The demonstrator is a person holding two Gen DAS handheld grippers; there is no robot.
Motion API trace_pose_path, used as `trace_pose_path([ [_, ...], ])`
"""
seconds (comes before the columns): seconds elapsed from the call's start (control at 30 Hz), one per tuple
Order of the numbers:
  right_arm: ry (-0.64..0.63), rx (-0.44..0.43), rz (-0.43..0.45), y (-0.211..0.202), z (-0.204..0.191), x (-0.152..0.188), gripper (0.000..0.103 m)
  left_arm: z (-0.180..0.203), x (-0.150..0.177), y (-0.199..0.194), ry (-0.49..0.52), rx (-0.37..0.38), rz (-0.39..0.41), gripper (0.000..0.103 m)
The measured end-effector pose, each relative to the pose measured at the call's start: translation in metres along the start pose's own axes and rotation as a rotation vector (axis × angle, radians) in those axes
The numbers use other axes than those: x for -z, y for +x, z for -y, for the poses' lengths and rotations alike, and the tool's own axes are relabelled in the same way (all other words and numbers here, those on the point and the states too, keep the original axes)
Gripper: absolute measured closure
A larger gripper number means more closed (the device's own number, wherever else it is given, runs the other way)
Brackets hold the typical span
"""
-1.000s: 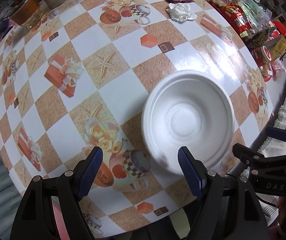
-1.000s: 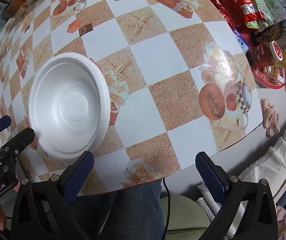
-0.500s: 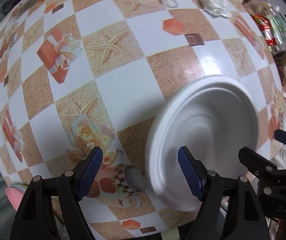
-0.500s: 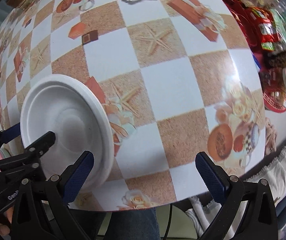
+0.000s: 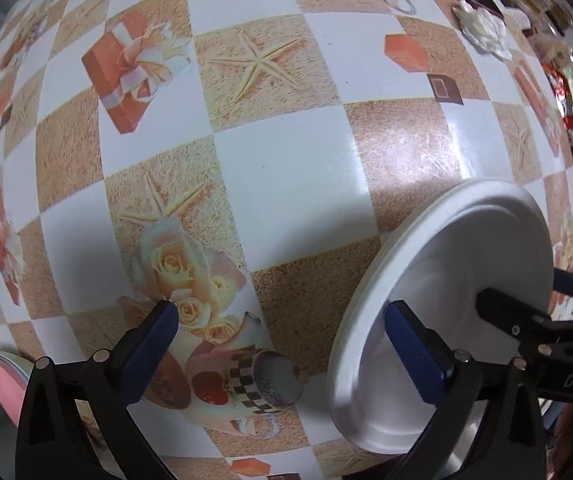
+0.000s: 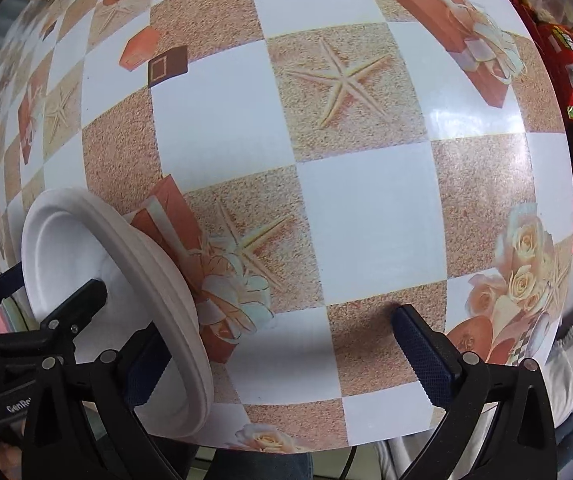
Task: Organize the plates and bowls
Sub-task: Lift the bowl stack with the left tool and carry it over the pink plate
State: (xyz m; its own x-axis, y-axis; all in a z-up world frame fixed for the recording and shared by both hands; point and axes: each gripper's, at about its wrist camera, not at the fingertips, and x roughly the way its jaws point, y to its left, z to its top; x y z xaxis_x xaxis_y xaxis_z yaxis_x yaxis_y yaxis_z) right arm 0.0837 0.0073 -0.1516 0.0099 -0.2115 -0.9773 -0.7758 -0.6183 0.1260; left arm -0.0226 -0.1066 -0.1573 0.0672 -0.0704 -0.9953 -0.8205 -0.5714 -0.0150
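A white foam bowl (image 5: 442,304) sits on the checked tablecloth near the table's front edge. It also shows in the right wrist view (image 6: 122,300), low on the left. My left gripper (image 5: 282,344) is open, its right finger over the bowl's inside and its left finger over the cloth. My right gripper (image 6: 278,344) is open, its left finger against the bowl's outer rim. Both grippers are low and close to the table. A pink plate (image 5: 0,380) peeks in at the lower left of the left wrist view.
The tablecloth (image 6: 366,216) has orange and white squares with starfish and gift prints. Snack packets (image 6: 566,68) crowd the right side. A crumpled white tissue (image 5: 482,32) lies at the far right. The table's front edge runs just below both grippers.
Both grippers have dropped lower and closer to the table. The bowl now appears nearer and more edge-on, with a finger of each gripper at its rim.
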Motion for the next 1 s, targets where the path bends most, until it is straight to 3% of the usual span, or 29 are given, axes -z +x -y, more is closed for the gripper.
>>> trace_pose_path([
  [0.3,-0.001,-0.001,0.035,-0.003,-0.001,0.016,0.0,-0.015,0.021,-0.003,-0.021,0.005,0.076,0.0],
  [0.47,-0.003,0.0,0.002,-0.008,-0.007,0.011,0.0,-0.017,0.014,-0.002,-0.023,0.003,0.02,0.0],
  [0.57,-0.013,0.009,0.009,-0.01,-0.009,0.01,0.0,-0.011,-0.003,-0.001,-0.013,0.009,-0.001,0.006],
  [0.77,-0.055,-0.022,0.018,-0.022,-0.025,0.014,0.034,0.017,-0.015,-0.01,0.059,0.019,-0.001,0.029],
  [0.87,-0.05,-0.067,0.018,-0.025,-0.031,0.016,0.059,0.026,-0.014,-0.015,0.11,0.032,0.0,0.042],
  [0.9,-0.044,-0.103,0.012,-0.025,-0.033,0.018,0.071,0.031,-0.013,-0.017,0.122,0.035,0.0,0.046],
  [1.0,-0.046,-0.124,-0.02,-0.021,-0.046,0.025,0.075,0.033,-0.01,-0.019,0.157,0.053,-0.002,0.062],
])
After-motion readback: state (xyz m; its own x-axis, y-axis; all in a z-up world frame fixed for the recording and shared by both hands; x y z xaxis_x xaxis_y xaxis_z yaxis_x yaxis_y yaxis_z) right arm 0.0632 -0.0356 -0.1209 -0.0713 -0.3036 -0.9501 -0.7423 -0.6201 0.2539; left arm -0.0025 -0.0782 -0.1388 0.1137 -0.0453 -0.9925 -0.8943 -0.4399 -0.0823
